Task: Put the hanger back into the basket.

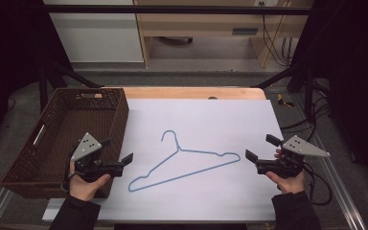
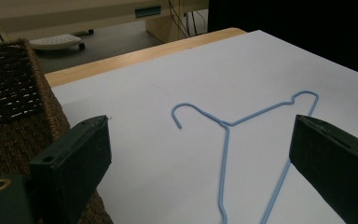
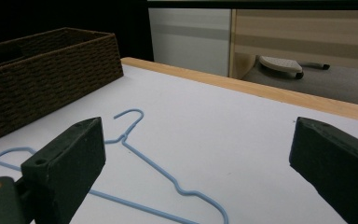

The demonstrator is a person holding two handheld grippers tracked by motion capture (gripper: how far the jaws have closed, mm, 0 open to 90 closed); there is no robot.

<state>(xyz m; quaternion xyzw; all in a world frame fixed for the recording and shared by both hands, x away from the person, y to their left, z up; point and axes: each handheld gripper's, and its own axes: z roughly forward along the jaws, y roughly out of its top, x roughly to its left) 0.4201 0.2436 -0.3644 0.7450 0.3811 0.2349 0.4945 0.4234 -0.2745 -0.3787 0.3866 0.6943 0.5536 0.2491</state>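
A light blue wire hanger (image 1: 184, 163) lies flat on the white sheet (image 1: 206, 120) in the middle of the table, hook toward the far side. My left gripper (image 1: 116, 150) is held at the sheet's left edge beside the basket, jaws wide apart and empty, pointing right toward the hanger (image 2: 228, 140). My right gripper (image 1: 262, 148) is held near the sheet's right edge, jaws also wide apart and empty, pointing left at the hanger (image 3: 163, 177). Neither gripper touches the hanger.
A dark brown woven basket (image 1: 28, 158) stands empty at the table's left (image 3: 42, 79). The wooden table edge (image 1: 191, 92) runs along the far side. Cables hang off the right (image 1: 323, 187). Furniture stands beyond the table.
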